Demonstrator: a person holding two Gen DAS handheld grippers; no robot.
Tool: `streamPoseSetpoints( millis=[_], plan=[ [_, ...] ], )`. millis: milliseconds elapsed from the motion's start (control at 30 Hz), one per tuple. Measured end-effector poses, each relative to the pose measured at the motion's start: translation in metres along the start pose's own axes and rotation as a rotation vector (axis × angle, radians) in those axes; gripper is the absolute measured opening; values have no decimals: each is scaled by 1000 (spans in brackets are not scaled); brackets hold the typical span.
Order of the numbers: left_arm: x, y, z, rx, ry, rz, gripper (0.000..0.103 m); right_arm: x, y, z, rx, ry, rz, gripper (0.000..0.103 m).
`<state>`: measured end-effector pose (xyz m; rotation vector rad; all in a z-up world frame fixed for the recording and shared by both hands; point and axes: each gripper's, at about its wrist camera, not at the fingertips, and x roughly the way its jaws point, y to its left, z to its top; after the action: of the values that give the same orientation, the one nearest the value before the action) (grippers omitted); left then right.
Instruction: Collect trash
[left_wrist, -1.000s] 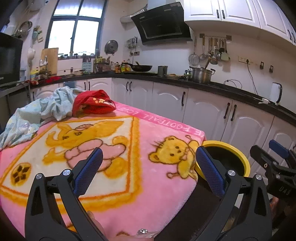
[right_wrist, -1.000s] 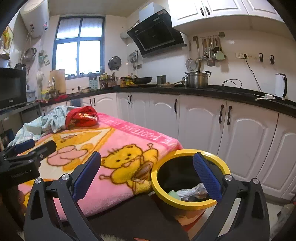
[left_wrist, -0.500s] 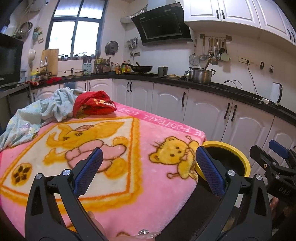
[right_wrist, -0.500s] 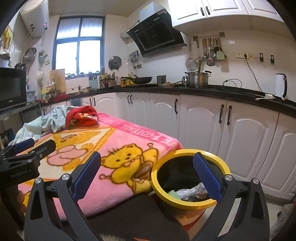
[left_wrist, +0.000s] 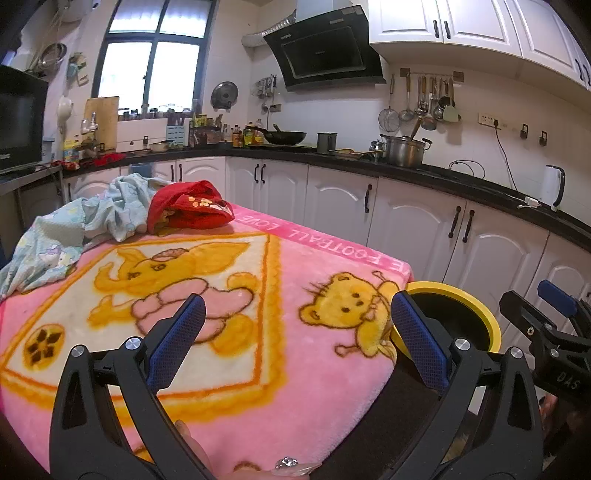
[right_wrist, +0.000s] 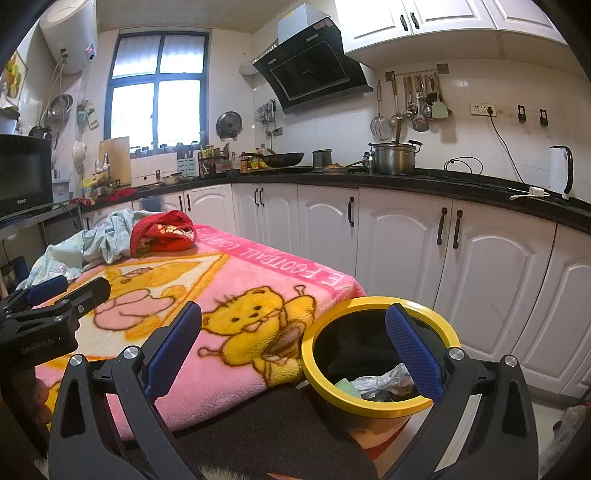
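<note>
A yellow-rimmed bin stands on the floor at the right end of the table; crumpled plastic and paper trash lies inside it. In the left wrist view only the bin's rim shows past the blanket's corner. My left gripper is open above the pink cartoon blanket, nothing between its blue pads. My right gripper is open too, hovering over the bin's near side and the blanket edge, empty. Each gripper shows at the edge of the other's view.
A red cloth and a pale blue garment lie bunched at the table's far left. White cabinets with a black counter run behind. A dark mat lies in front of the bin. A fingertip with a ring shows below.
Almost nothing moved; the left wrist view has drifted very slightly. Both grippers remain open and empty.
</note>
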<state>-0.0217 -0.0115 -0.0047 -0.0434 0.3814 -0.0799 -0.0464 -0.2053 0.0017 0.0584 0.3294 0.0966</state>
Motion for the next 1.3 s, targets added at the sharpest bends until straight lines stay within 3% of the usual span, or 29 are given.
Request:
streamPoseSetpoints(
  millis=[1300],
  plan=[
    [-1, 3, 2, -2, -3, 7, 92, 0, 0, 0, 0, 3, 1, 97]
  ],
)
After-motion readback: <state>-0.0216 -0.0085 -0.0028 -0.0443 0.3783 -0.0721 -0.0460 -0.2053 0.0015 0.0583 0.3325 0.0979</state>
